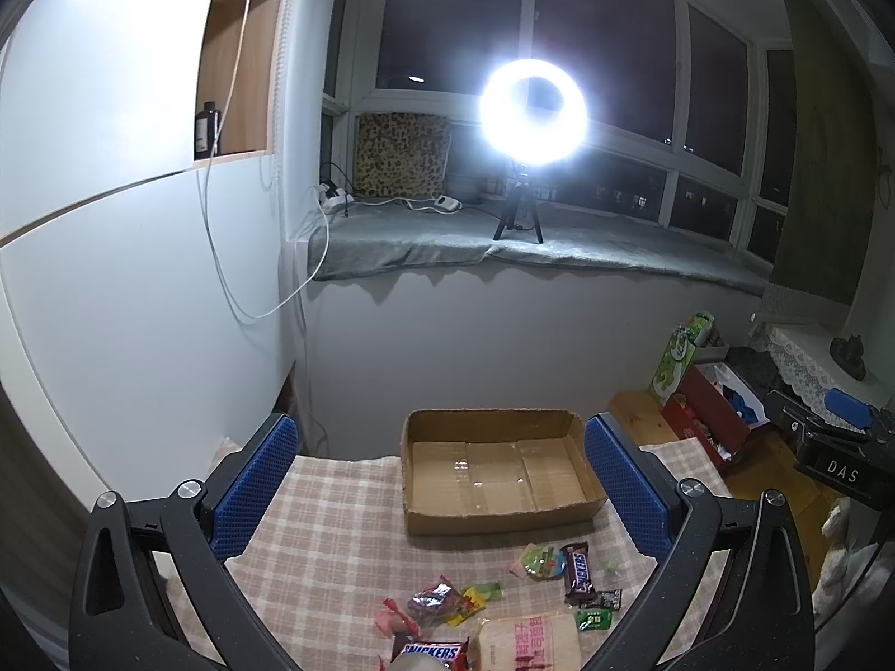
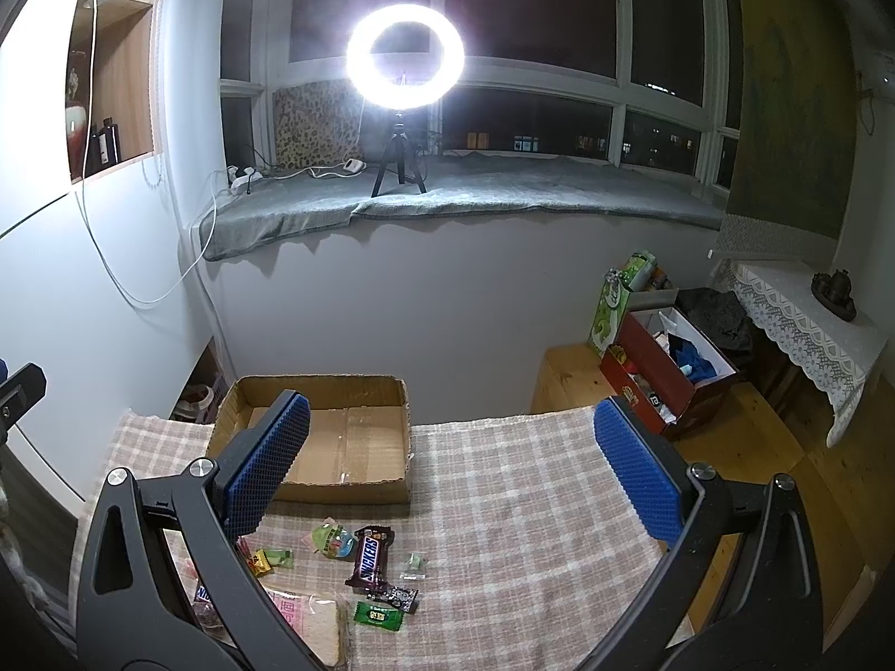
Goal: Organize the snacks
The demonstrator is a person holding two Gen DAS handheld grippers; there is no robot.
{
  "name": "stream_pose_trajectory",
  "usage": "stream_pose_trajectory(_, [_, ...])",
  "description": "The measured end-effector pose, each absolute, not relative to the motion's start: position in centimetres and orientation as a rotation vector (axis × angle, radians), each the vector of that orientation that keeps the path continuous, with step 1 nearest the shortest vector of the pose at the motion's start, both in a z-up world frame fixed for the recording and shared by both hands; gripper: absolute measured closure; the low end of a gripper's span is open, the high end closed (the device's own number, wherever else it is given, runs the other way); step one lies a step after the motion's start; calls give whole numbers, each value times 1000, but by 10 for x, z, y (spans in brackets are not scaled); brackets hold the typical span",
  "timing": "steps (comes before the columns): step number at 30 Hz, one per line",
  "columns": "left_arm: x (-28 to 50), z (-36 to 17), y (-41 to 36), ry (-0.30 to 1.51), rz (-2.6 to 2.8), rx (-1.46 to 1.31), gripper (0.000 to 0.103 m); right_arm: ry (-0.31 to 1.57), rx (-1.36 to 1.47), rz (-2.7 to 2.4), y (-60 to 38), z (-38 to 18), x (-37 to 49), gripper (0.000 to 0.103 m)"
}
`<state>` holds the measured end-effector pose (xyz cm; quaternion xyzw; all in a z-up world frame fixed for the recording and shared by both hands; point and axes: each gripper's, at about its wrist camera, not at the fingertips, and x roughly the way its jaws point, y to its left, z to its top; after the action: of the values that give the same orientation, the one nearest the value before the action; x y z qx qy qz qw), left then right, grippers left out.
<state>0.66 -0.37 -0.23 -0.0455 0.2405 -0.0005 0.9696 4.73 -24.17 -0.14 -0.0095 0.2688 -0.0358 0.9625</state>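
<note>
An open, empty cardboard box (image 1: 498, 475) (image 2: 335, 447) sits at the far side of a checked tablecloth (image 1: 335, 531) (image 2: 503, 492). In front of it lie scattered snacks: an upright-lying Snickers bar (image 1: 579, 570) (image 2: 369, 559), a second Snickers bar (image 1: 430, 653), a wrapped bread slice (image 1: 528, 643) (image 2: 313, 626), a green sweet (image 1: 594, 619) (image 2: 377, 615), and several small wrapped candies (image 1: 447, 604). My left gripper (image 1: 442, 486) is open and empty, held above the snacks. My right gripper (image 2: 453, 469) is open and empty, above the cloth to the right of the box.
A ring light on a tripod (image 1: 531, 112) (image 2: 404, 50) stands on the grey windowsill. A red box of clutter (image 2: 665, 369) and a green bag (image 2: 615, 302) sit on a wooden surface at right. A lace-covered table (image 2: 805, 324) is further right.
</note>
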Motion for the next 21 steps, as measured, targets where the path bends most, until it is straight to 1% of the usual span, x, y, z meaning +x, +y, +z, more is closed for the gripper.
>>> stream_pose_trajectory(21, [8, -2, -2, 489, -1, -94, 1, 553, -17, -73, -243, -6, 49, 0])
